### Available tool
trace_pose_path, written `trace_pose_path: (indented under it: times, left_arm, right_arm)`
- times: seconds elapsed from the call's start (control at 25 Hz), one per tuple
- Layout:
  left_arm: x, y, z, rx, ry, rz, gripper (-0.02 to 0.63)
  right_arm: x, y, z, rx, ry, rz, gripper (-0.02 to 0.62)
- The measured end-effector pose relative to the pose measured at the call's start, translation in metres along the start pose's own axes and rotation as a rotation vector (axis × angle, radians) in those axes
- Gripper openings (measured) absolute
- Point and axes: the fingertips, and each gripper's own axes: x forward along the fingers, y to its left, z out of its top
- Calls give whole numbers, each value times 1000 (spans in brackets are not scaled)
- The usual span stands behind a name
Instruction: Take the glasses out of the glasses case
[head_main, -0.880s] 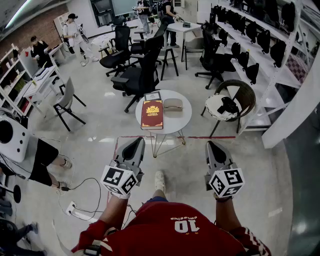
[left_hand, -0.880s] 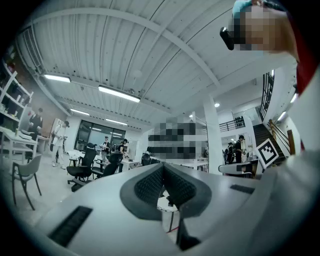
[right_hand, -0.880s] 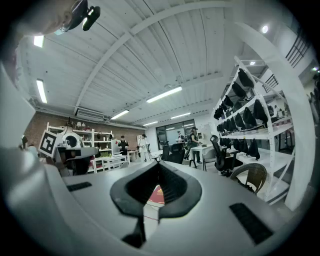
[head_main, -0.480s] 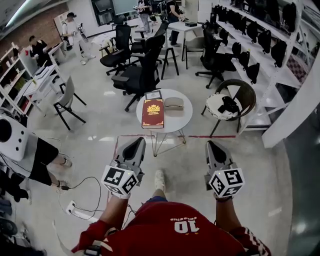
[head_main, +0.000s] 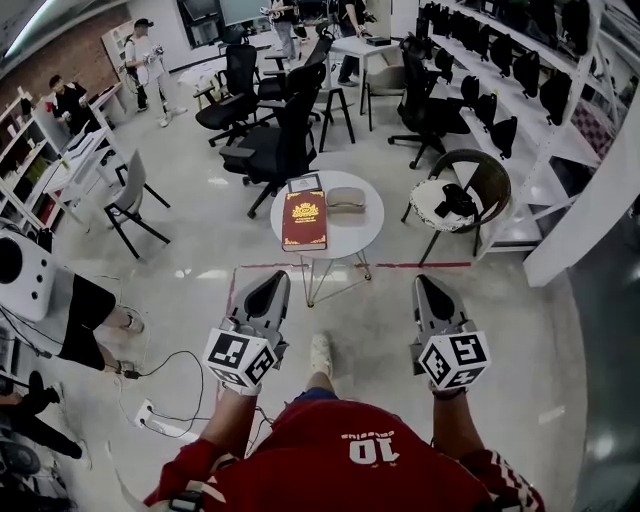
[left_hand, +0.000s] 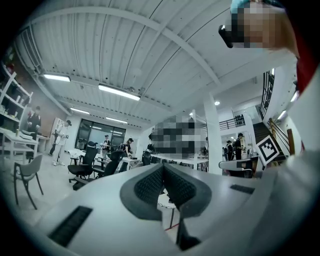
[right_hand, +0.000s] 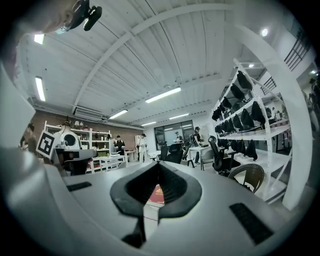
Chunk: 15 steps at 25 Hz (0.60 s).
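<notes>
- Table (head_main: 366, 228), upper centre: smooth white top with a low sheen; thin legs that look like metal.
- Glasses case (head_main: 346, 205): grey-beige and matt; too small to tell the material.
- Book (head_main: 304, 221): red hard cover with a slight gloss and gold print.
- Floor (head_main: 195, 255): light grey, polished, mirroring the ceiling lights.
- Left hand-held gripper (head_main: 270, 290) and right hand-held gripper (head_main: 429, 291), lower half: 2 matt grey plastic shells.
- Pads (left_hand: 149, 186): black, finely ribbed, rubber-like.
- Marker cubes (head_main: 240, 360): 2, matt white with black printed squares.
- Jersey (head_main: 350, 465), bottom edge: red cloth with white print.
</notes>
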Motion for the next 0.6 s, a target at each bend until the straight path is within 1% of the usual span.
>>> trace_pose_path:
  times: [0.32,0.6]
  left_arm:
    - [7,8,3,-10,11,7,8]
    - [28,28,-3,-16,26,5,8]
  right_arm:
    - [8,-5,3,28,5,-2,17]
    - [36,-11,0,34,25,-4,17]
